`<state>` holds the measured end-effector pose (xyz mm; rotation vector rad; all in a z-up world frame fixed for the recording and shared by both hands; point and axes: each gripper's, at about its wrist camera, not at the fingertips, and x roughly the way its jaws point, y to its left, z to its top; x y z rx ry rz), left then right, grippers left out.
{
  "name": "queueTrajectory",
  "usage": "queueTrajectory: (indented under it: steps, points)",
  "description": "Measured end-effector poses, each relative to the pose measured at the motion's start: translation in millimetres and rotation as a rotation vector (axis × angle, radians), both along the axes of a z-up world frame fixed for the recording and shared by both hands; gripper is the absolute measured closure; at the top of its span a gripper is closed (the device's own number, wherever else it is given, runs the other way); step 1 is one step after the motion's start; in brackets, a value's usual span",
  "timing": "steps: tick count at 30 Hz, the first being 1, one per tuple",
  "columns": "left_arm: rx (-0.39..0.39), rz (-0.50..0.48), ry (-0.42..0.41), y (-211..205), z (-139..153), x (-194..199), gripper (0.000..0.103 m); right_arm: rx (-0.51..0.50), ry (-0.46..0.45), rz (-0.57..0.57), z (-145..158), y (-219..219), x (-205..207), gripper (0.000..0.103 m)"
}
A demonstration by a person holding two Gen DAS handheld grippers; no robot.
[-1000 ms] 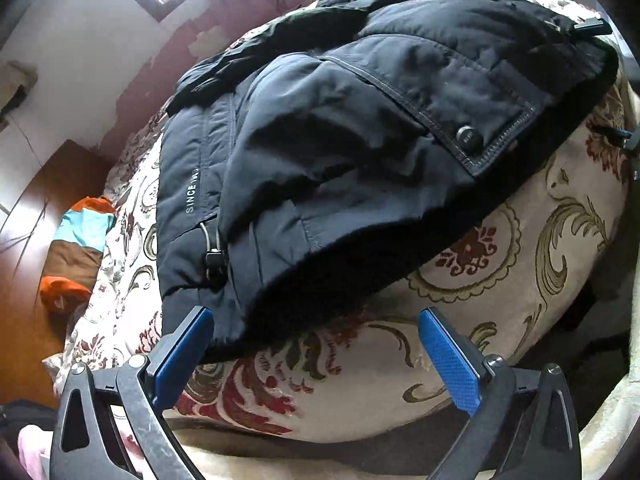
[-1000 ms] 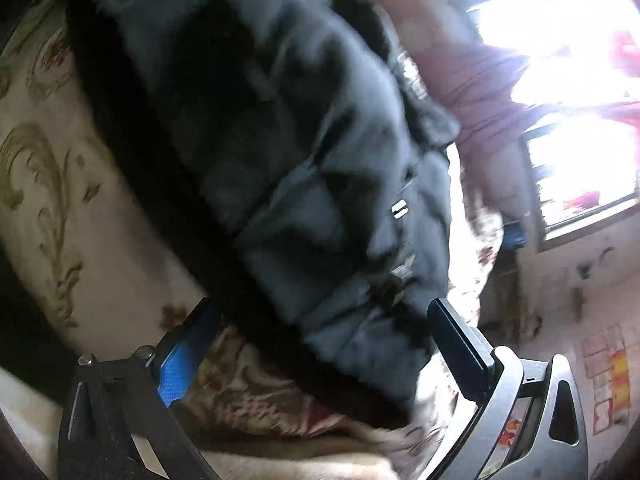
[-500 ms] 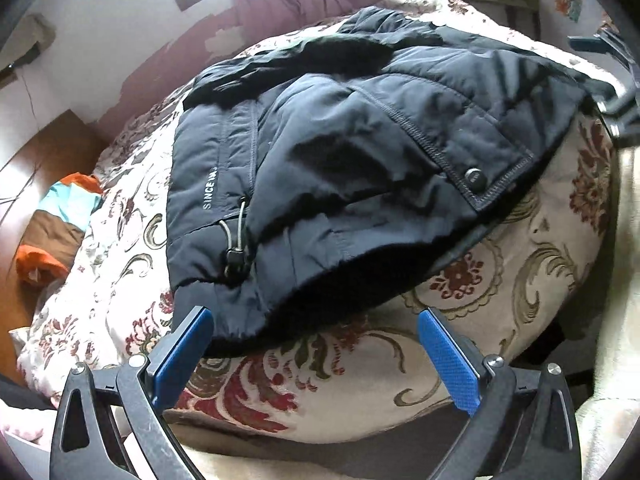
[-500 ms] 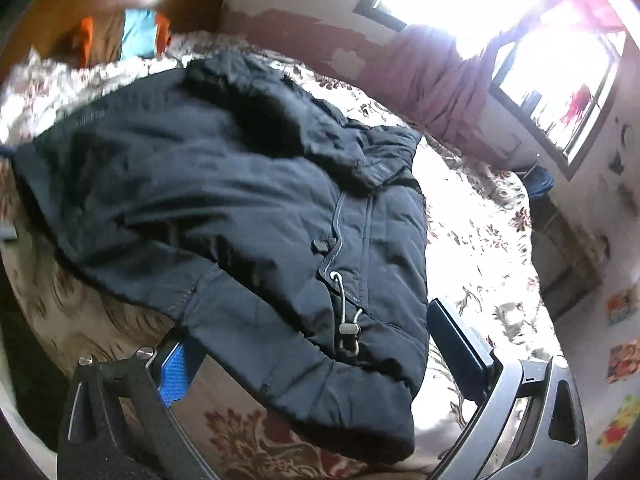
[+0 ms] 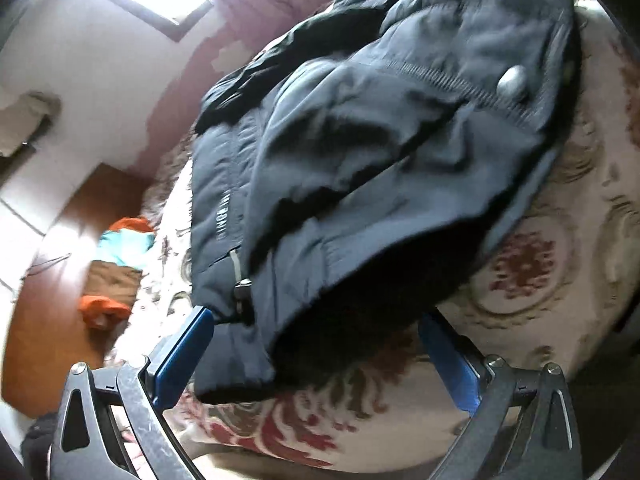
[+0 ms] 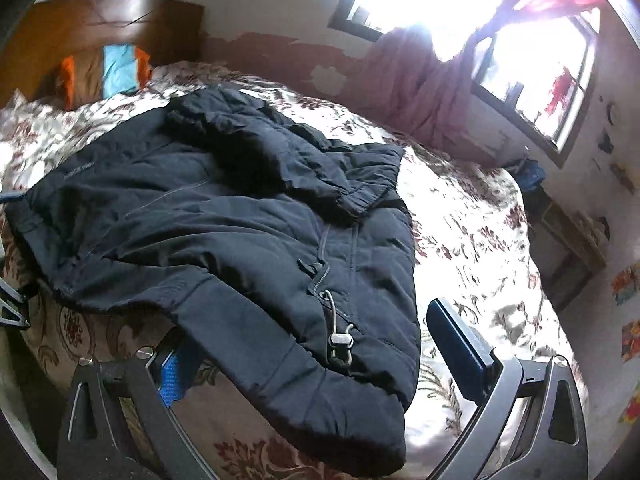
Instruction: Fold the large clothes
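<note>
Left wrist view: the left claw is spread wide, with a blue pad on each side. It holds nothing. This picture is a bit blurry.
Jacket: a big dark blue jacket lies on the bed. Its near edge hangs down between the two pads of the left claw. The left pad is just beside the hem; I cannot tell if it touches.
Snap: a round silver snap sits on a flap of the jacket, up and to the right.
Cord: a cord with a small stopper hangs by the near hem.
Bed: the cover is cream with red and gold flowers.
Pillow: an orange, blue and brown pillow lies far to the left, by the wooden headboard.
Right wrist view: the right claw is spread wide too and holds nothing. The jacket lies flat and wide on the cover, and its near corner lies between the claw's pads.
Cord here: a cord with a metal stopper lies on the near corner.
Sleeve: one sleeve is folded across the top of the jacket.
Window: a bright window with a pink curtain is behind the bed.
Pillow here: the pillow leans on the headboard.
</note>
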<state>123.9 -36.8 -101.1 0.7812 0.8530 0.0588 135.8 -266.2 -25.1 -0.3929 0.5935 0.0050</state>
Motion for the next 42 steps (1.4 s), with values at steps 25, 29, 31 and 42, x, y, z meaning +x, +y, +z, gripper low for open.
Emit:
queueTrajectory:
  steps: [25,29,31,42]
  points:
    - [0.023,0.095,-0.234,14,16,5,0.022,-0.307,-0.149,-0.076,-46,31,-14,0.018]
    - [0.009,0.086,-0.227,13,16,4,0.031,-0.31,-0.122,-0.032,-51,36,-16,0.046]
    - [-0.002,0.076,-0.219,11,16,2,0.04,-0.312,-0.109,-0.022,-55,38,-18,0.048]
    - [-0.004,0.102,-0.163,14,8,10,0.064,-0.263,-0.024,-0.035,-61,28,-9,0.048]
